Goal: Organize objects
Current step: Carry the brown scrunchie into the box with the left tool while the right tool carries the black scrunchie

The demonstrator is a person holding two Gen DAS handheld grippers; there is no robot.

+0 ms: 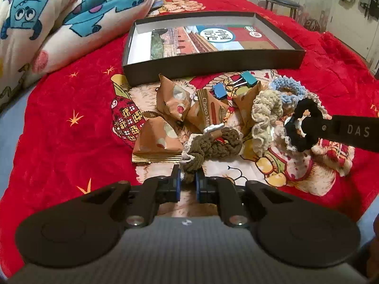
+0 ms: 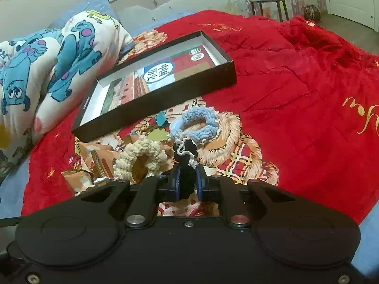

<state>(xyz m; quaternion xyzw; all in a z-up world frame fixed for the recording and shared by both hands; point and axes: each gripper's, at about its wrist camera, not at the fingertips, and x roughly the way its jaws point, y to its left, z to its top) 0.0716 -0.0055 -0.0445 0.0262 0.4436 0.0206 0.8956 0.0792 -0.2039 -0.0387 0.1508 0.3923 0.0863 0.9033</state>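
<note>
My left gripper (image 1: 188,181) is closed on the near end of the brown scrunchie (image 1: 213,145), which lies on the red blanket (image 1: 71,99) and stretches away from the pads toward the far right. My right gripper (image 2: 188,182) is clamped on the black scrunchie (image 2: 186,163); a thin white trim thread runs over its top.

Only the left wrist view shows me the right tool from the outside: its black finger comes in from the right edge and the black scrunchie (image 1: 303,125) hangs around its tip, a little above the blanket as far as I can judge. In the same view I see the beige scrunchie (image 1: 266,116) just left of the black one, and the light blue scrunchie (image 1: 290,88) behind it. Brown triangular snack packets (image 1: 174,99) lie in a group to the far left of my left gripper, and two blue binder clips (image 1: 247,78) lie behind them, near the box.

The right wrist view hides most of the packets, but it shows the blue scrunchie (image 2: 199,124) more clearly, lying flat just beyond the black one.

The open black box (image 1: 213,67) stands far from both grippers, with a printed sheet on its floor. A cartoon quilt (image 1: 59,19) lies at the far left.
</note>
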